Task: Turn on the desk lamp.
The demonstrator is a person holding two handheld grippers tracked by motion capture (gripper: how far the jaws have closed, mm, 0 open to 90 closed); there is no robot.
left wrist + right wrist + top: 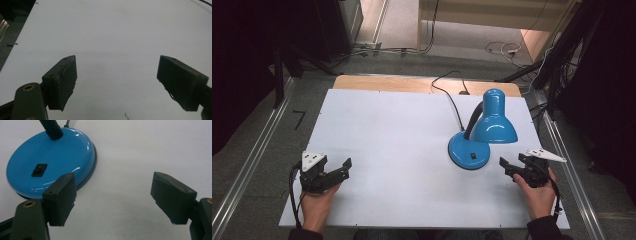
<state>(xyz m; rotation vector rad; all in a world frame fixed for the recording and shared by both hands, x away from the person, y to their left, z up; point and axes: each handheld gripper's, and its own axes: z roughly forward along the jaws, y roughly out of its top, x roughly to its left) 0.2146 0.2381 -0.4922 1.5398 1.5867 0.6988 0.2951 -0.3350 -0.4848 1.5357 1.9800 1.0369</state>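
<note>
Here, a white tabletop (392, 150) under dim light, bare across its left half. Toward the right, a blue desk lamp (482, 131) standing upright on its round base (50, 160), dome shade (493, 120) tipped toward the near edge, black gooseneck (474, 119) curving up between base and shade. From behind the lamp, a black cord (452, 100) running off the far edge. At the near right, the right gripper (511, 167) held in a hand (539, 197), just beside the base but not touching it, fingers (61, 198) spread wide apart with nothing between them. At the near left, well apart from the lamp, the left gripper (340, 169) in the other hand (318, 205), fingers (62, 82) likewise wide apart over bare white surface. Smallest, a black rocker switch (39, 169) set into the top of the base.
</note>
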